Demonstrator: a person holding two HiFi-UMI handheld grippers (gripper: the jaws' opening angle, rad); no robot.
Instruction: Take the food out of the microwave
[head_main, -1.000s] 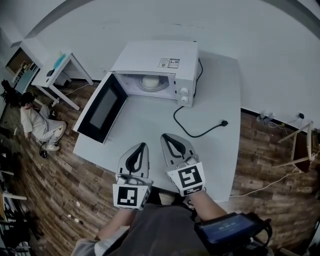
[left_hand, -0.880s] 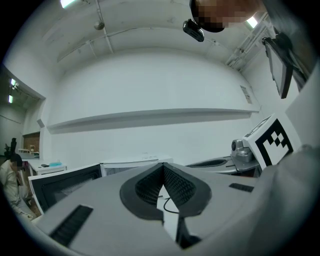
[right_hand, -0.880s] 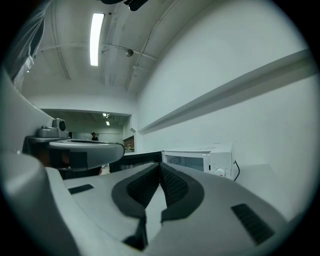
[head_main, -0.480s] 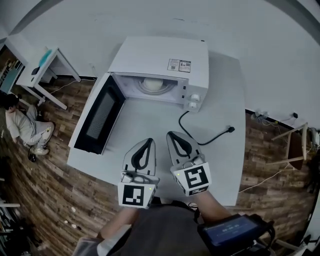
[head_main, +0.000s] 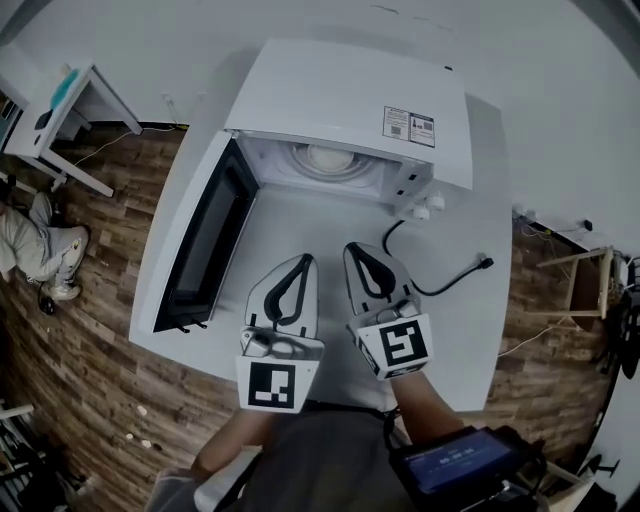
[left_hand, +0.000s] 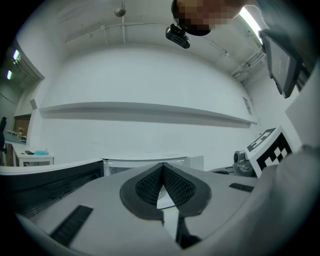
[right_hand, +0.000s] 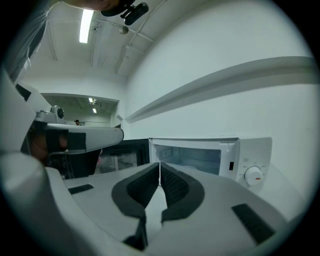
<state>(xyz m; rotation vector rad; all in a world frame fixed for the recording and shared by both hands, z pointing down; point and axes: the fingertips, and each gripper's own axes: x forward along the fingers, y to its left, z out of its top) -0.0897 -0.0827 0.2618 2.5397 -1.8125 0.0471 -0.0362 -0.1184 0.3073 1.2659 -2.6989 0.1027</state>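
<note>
Only the head view shows pale round food (head_main: 328, 157) in the open white microwave (head_main: 350, 100). Left gripper (head_main: 304, 260), right gripper (head_main: 353, 250): jaws together, empty.

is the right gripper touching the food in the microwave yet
Apart. Head view: the right gripper sits over the table, bare tabletop between it and the food inside the microwave.

One white microwave (head_main: 340, 100) stands on one white table (head_main: 300, 215), with one open door (head_main: 200, 235), two knobs (head_main: 437, 201) and one black cord (head_main: 445, 292). One pale round food item (head_main: 328, 155) sits inside. Two grippers are near: the left gripper (head_main: 305, 262) and the right gripper (head_main: 352, 250). One side table (head_main: 80, 100) and one person (head_main: 35, 240) are at the far left.
</note>
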